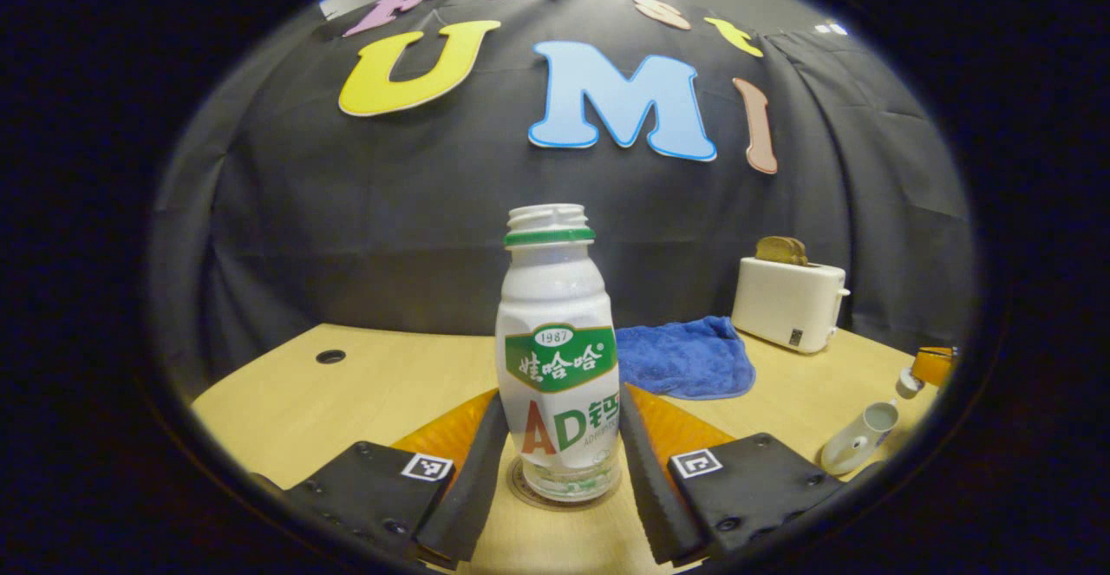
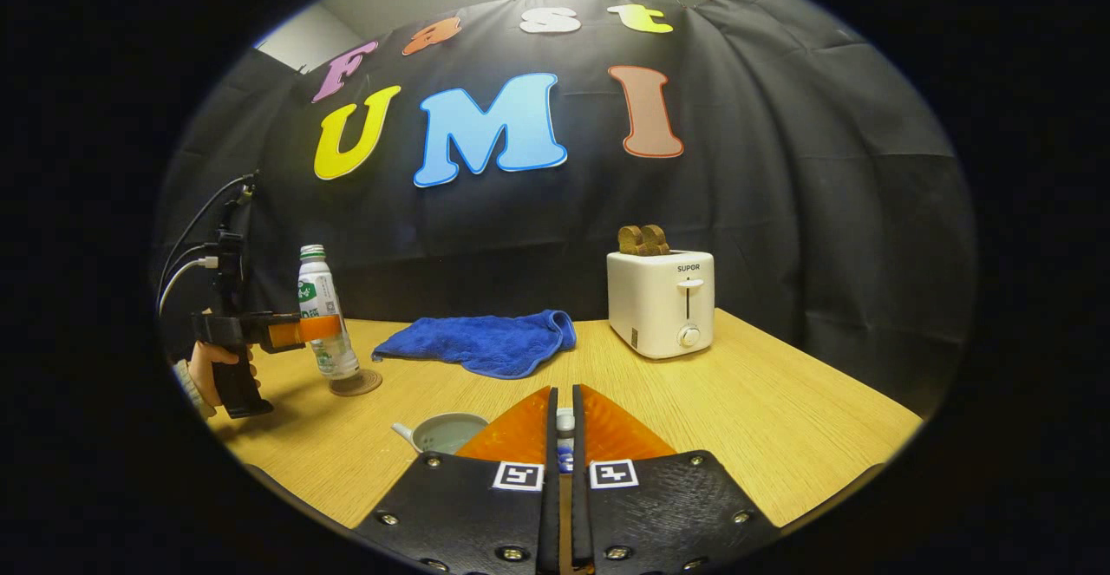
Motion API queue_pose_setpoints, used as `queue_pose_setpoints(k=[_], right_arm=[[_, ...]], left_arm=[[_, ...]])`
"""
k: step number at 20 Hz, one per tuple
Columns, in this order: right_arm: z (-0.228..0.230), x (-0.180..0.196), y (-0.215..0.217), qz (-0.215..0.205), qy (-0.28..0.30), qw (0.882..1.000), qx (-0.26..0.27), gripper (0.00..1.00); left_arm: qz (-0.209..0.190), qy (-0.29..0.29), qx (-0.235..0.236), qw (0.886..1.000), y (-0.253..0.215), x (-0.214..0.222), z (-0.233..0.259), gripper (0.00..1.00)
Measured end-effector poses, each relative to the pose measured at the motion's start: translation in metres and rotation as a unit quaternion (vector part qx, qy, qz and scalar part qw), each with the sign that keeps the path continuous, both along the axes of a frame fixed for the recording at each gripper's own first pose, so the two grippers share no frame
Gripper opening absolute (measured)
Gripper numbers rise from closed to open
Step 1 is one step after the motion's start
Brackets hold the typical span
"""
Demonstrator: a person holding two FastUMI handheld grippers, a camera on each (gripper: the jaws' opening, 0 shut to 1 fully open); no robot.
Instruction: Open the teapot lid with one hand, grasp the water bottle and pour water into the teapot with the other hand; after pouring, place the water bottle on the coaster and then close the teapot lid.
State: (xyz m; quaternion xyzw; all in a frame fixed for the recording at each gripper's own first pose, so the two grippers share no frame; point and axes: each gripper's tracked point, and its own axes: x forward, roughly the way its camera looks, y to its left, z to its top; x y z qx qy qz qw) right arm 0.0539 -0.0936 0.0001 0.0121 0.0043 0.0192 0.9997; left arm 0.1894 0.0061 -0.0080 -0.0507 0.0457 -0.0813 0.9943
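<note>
Across the whole bottom of both views runs the wooden table (image 2: 780, 401), the largest thing we log. Beyond the right gripper (image 2: 564, 436), ahead and slightly to its right, stands the white toaster (image 2: 662, 302) with bread in its slots; ahead and to its left lies the blue cloth (image 2: 481, 341).

Between the fingers of the left gripper (image 1: 562, 445) we see the water bottle (image 1: 558, 358), upright, uncapped, its base on the round coaster (image 1: 555, 495). From the left gripper view the fingers flank the bottle close on both sides, but we cannot tell whether they press on it. In the right gripper view that gripper appears far off to the left, held by a hand (image 2: 208, 367), with the bottle on the coaster at its tips.

Just left of the right gripper's fingers sits the teapot (image 2: 440, 432), lid off, its mouth open to view. Those fingers are nearly together, clamped on a small white thing with a blue mark, which we take for the teapot lid (image 2: 564, 441), raised above the table. In the left gripper view the teapot is low at the far right.
</note>
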Motion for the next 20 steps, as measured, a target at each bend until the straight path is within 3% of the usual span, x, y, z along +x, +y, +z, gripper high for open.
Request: queue_pose_setpoints(k=[3, 4, 7, 8, 10, 11, 13, 20], right_arm=[[0.001, -0.001, 0.005, 0.008, -0.002, 1.0, -0.002, 0.05], [0.002, -0.001, 0.01, 0.017, -0.004, 1.0, -0.001, 0.05], [0.006, -0.002, 0.03, 0.048, -0.01, 0.999, 0.004, 0.05], [0.009, -0.003, 0.036, 0.058, -0.015, 0.998, 0.007, 0.05], [0.013, -0.001, 0.051, 0.081, -0.019, 0.996, 0.014, 0.05], [0.012, 0.0, 0.06, 0.092, -0.016, 0.995, 0.017, 0.05], [0.007, 0.003, 0.072, 0.108, -0.007, 0.994, 0.013, 0.05], [-0.001, 0.01, 0.077, 0.113, 0.007, 0.994, 0.005, 0.05]], left_arm=[[-0.001, 0.01, -0.006, 1.0, 0.003, 0.01, -0.008, 0.82], [-0.001, 0.011, -0.005, 1.0, 0.006, 0.012, -0.005, 0.77], [-0.004, 0.012, -0.001, 1.0, 0.009, 0.011, -0.002, 0.76], [-0.006, 0.01, 0.001, 1.0, 0.01, 0.011, 0.001, 0.82], [-0.008, 0.008, 0.006, 1.0, 0.011, 0.011, 0.002, 0.82], [-0.008, 0.008, 0.01, 1.0, 0.013, 0.01, 0.004, 0.77], [-0.01, 0.005, 0.014, 1.0, 0.015, 0.008, 0.01, 0.82], [-0.009, -0.01, 0.021, 1.0, 0.024, -0.002, 0.025, 0.82]])
